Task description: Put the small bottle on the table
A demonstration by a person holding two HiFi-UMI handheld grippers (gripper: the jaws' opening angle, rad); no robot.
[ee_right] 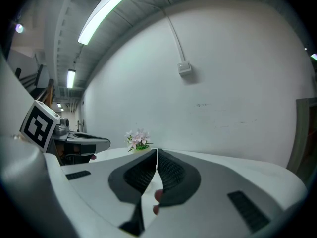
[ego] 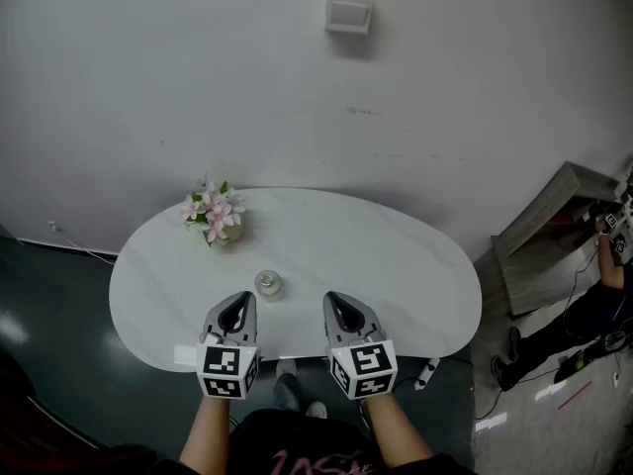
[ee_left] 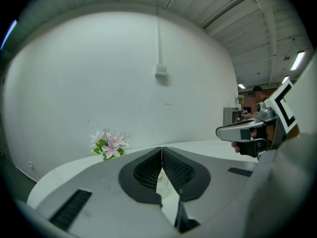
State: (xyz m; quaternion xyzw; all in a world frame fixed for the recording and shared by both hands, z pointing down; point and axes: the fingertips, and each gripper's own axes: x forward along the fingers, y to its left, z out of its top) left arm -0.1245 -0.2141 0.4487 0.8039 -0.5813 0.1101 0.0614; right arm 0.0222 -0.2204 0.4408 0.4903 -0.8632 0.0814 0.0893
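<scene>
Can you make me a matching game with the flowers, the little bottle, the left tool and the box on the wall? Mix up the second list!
Things:
1. flowers
2. bottle
3. left tool
4. wall box

Clues:
A. shut, holding nothing
B. high above the table
C. pink
D. see-through, standing on the table

Right pairs: 1-C, 2-D, 3-A, 4-B.
</scene>
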